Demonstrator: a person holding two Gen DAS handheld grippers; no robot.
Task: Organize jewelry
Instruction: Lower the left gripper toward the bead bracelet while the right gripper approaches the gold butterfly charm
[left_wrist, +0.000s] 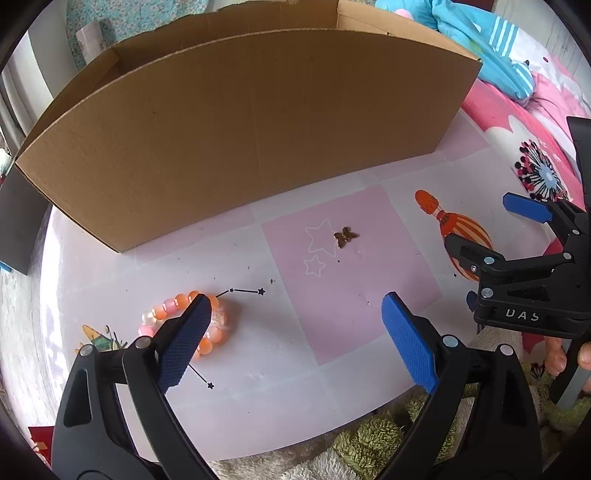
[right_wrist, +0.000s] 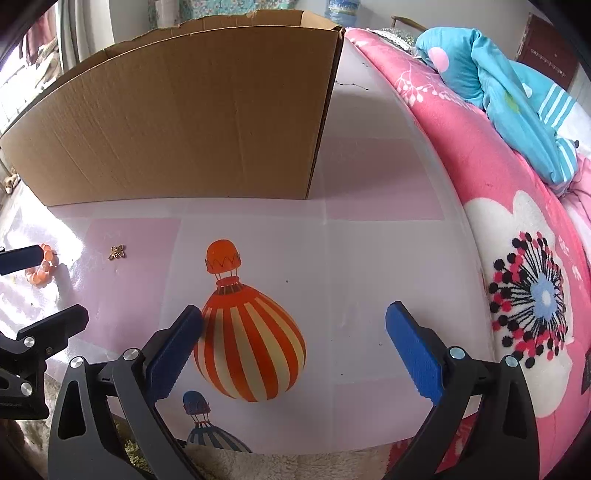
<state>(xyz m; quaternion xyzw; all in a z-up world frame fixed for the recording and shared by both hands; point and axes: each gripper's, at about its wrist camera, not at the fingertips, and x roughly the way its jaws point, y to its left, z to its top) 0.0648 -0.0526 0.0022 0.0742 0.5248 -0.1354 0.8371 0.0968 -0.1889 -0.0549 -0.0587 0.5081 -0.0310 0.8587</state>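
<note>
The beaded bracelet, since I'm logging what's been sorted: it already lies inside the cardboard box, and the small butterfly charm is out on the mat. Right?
Not quite. The beaded bracelet is not inside the cardboard box; it lies on the mat in front of it, partly behind one finger of the left gripper, as the left wrist view shows. The butterfly charm is indeed out on the mat.

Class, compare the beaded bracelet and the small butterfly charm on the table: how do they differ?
The beaded bracelet is a ring of orange and pink beads; the butterfly charm is one flat bronze-coloured piece. The bracelet is clearly larger. The bracelet lies partly behind a finger of the left gripper; the charm lies in the open on a pink square. Both rest on the table, outside the cardboard box.
</note>
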